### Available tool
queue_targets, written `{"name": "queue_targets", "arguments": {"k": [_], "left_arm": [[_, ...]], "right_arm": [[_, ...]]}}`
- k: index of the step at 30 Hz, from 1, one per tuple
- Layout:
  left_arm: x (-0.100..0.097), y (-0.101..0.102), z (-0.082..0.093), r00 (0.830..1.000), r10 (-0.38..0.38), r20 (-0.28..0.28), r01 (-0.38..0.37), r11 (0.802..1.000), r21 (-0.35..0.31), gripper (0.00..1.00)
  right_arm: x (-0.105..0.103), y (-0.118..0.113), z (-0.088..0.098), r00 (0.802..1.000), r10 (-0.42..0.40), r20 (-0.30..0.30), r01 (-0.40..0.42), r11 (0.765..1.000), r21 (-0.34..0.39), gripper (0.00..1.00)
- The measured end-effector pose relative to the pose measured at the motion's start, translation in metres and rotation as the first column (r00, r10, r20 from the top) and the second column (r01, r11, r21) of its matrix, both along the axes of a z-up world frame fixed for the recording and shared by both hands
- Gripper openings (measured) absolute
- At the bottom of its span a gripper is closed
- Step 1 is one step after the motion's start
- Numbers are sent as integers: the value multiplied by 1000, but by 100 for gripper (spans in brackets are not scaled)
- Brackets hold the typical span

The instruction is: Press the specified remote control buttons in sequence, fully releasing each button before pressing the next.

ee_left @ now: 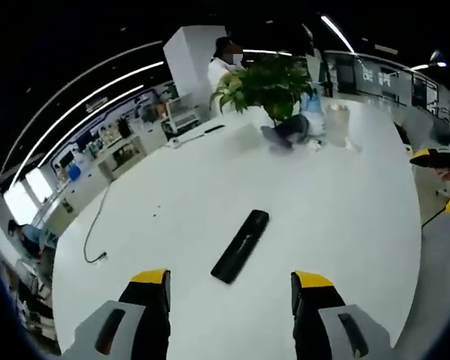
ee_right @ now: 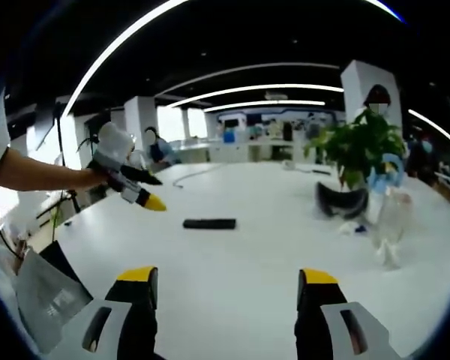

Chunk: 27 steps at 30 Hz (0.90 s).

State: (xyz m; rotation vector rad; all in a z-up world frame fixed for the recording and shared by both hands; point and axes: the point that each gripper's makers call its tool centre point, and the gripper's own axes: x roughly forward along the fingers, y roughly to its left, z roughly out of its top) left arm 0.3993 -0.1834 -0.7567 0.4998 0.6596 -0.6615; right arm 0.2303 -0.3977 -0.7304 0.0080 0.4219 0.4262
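- Remote point(ee_left: 241, 245) is lying flat on the white bench point(ee_left: 345, 225), centre frame, long axis slanting toward upper right.
- Left tongs point(ee_left: 229, 289) are hovering just short of it, nearer, wide open, holding nothing.
- Right tongs point(ee_right: 225, 289) are sitting farther back, gaping, empty.

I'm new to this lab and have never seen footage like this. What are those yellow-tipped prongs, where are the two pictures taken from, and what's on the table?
A person holds one two-jaw gripper in each hand, each carrying a fisheye camera. The prongs are the jaws: the left gripper in the left gripper view, the right gripper in the right gripper view, both open and empty. In the right gripper view the left gripper also comes in from the left, held by the person's hand. On the white table lies a black remote control, untouched. Farther back stand a potted plant, a dark headset-like object and a cable.
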Motion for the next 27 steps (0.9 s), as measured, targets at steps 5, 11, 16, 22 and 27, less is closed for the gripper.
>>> {"name": "queue_targets", "arguments": {"k": [5,11,16,22,27], "left_arm": [[6,-3,-22,998,-31,-63,35,998,55,59],[20,-10,-41,989,-89,-122,102,989,105,57],[31,-14,-47,975,-157,-156,182,970,159,56],[42,-18,-59,957,-201,-210,245,946,212,52],[52,-19,-70,948,-200,-248,258,939,229,53]], "right_arm": [[0,0,0,1000,-1,0,1,1000,-5,74],[0,0,-2,1000,3,-6,-3,1000,-10,74],[-1,1,-3,1000,7,-14,-7,1000,-16,74],[0,0,-5,1000,-1,-21,1,1000,-21,74],[0,0,-7,1000,-2,-26,2,1000,-28,74]]}}
